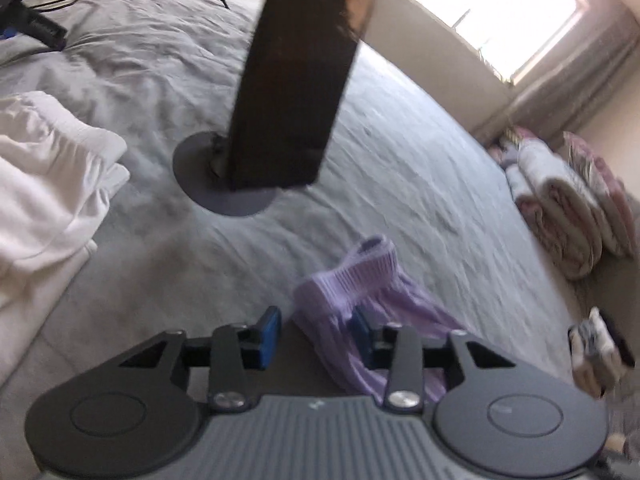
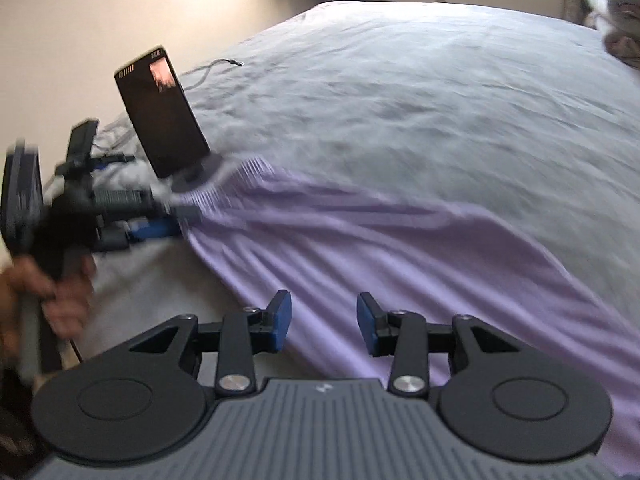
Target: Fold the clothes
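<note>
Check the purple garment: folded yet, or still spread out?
Spread, not folded. The purple garment lies as one wrinkled layer across the bed, its ribbed end at the left gripper.

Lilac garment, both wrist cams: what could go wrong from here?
1. The left gripper has open jaws around the lilac garment's ribbed cuff; the cloth could slip out before it closes.
2. The phone on its stand sits right beside that cuff, so dragging the fabric could topple it.
3. The right gripper hovers open over the garment, so nothing pins it.
</note>
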### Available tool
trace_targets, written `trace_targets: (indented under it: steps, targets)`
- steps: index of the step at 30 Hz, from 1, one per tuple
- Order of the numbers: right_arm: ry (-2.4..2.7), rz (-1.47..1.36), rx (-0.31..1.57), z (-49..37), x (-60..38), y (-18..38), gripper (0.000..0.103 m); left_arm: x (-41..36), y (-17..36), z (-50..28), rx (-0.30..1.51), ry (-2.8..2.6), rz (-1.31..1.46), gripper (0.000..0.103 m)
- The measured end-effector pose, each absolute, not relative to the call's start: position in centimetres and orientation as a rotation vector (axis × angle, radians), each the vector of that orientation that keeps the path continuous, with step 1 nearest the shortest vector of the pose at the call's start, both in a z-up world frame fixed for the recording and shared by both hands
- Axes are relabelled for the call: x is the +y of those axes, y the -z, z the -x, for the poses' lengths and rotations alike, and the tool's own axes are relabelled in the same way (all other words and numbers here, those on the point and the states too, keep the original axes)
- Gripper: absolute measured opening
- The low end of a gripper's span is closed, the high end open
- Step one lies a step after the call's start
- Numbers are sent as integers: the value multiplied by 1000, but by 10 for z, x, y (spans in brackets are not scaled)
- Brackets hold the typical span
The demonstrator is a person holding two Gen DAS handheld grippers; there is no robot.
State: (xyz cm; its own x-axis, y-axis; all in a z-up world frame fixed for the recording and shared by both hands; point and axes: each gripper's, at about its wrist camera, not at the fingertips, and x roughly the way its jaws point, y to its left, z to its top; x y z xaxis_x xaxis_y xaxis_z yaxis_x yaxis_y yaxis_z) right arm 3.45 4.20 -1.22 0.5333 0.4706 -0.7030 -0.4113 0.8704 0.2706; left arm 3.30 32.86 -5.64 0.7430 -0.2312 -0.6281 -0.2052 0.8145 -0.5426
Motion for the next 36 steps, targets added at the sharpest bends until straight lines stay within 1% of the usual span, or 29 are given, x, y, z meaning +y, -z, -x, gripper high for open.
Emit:
trace_targets:
  steps: [2, 4, 5, 7, 9, 10, 15, 19, 20, 22, 23, 28, 29, 31, 35, 36]
  targets:
    - [-538, -76, 878, -55, 59, 7, 41, 331, 58, -35, 726, 33, 664, 34]
    - [-547, -78, 910, -75, 79, 3, 45, 332, 60, -36, 714, 45, 673, 34]
    - [-552, -79, 925, -85, 89, 1, 50, 331, 60, -36, 705, 45, 667, 34]
    - [-554, -81, 954, -105, 108, -1, 50, 328, 60, -36, 687, 42, 645, 25]
    - [-547, -84, 978, -124, 126, -1, 50, 324, 58, -35, 667, 57, 600, 12]
    - [-541, -86, 995, -133, 133, -1, 50, 321, 57, -33, 657, 71, 576, 10]
    - [-499, -132, 1081, -165, 154, 6, 50, 308, 51, -28, 613, 165, 471, 7]
    - [-454, -41, 1142, -175, 174, 18, 50, 291, 49, -24, 606, 218, 396, 7]
    - [-435, -7, 1147, -176, 177, 20, 48, 290, 50, -25, 617, 215, 393, 7]
    - [-413, 53, 1143, -176, 181, 24, 28, 290, 54, -26, 649, 194, 400, 7]
    - [-416, 72, 1134, -176, 183, 24, 14, 293, 57, -27, 665, 174, 411, 7]
    - [-460, 164, 1055, -174, 200, 18, 12, 313, 63, -30, 677, 103, 526, 7]
    - [-469, 182, 1035, -174, 205, 17, 10, 316, 63, -30, 668, 88, 549, 7]
    - [-486, 201, 997, -176, 213, 15, 0, 321, 62, -30, 648, 47, 557, 7]
    - [-492, 180, 981, -185, 214, 19, 0, 334, 68, -34, 672, 50, 629, 8]
    - [-490, 175, 983, -188, 214, 21, 3, 336, 68, -33, 674, 56, 646, 9]
